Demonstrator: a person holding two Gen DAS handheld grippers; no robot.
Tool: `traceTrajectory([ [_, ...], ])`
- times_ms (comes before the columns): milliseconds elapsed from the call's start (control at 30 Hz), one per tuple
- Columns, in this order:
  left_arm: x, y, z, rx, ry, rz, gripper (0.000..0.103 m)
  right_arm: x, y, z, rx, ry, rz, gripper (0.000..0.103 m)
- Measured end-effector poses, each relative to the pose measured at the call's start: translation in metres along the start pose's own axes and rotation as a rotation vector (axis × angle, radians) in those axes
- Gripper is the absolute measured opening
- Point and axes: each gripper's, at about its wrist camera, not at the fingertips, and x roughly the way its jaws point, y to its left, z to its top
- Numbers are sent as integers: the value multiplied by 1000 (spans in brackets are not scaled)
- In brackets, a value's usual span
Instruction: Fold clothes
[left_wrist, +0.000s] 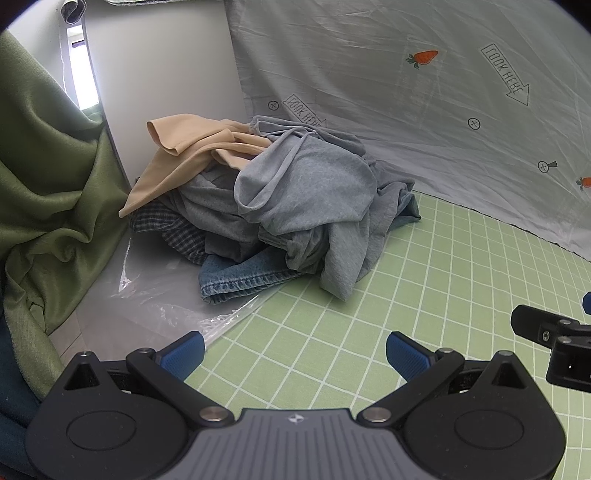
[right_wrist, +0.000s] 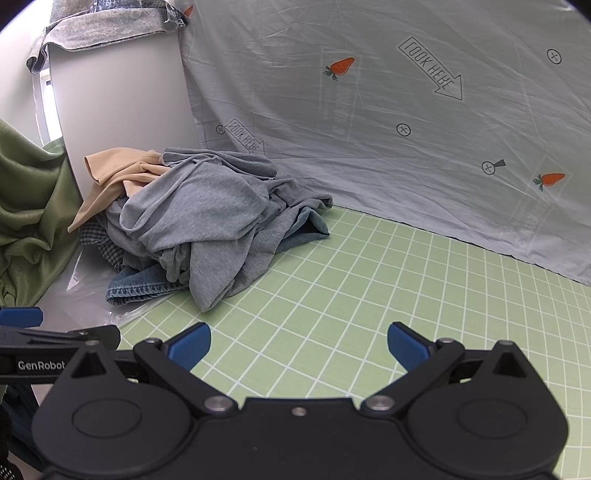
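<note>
Nothing was folded yet. Both the left gripper and right gripper hung empty with jaws spread wide over the green mat. The pile sat bunched in the far-left corner; I'd guess pulling the grey top off came next.

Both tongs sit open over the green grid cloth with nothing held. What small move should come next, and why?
Probably reach the left tongs forward to the grey garment on top of the pile. Both the left and the right tongs are open and empty, no garment is spread on the grid cloth, and the grey one's hem hangs nearest, free of the others.
</note>
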Motion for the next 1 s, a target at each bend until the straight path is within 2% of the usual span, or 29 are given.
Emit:
traceTrajectory([
  [400, 4, -1, -2, 5, 20, -1, 103, 5, 0, -2, 4, 17, -2, 103],
  [700, 20, 4, -9, -12, 96, -4, 103, 29, -1, -6, 5, 82, -3, 103],
  [867, 40, 14, 8, -66, 112, 8, 103, 57, -1, 4, 1, 103, -9, 103],
  [1000, 64, 23, 39, -110, 94, -8, 103, 88, 1, 29, -5, 86, -11, 103],
])
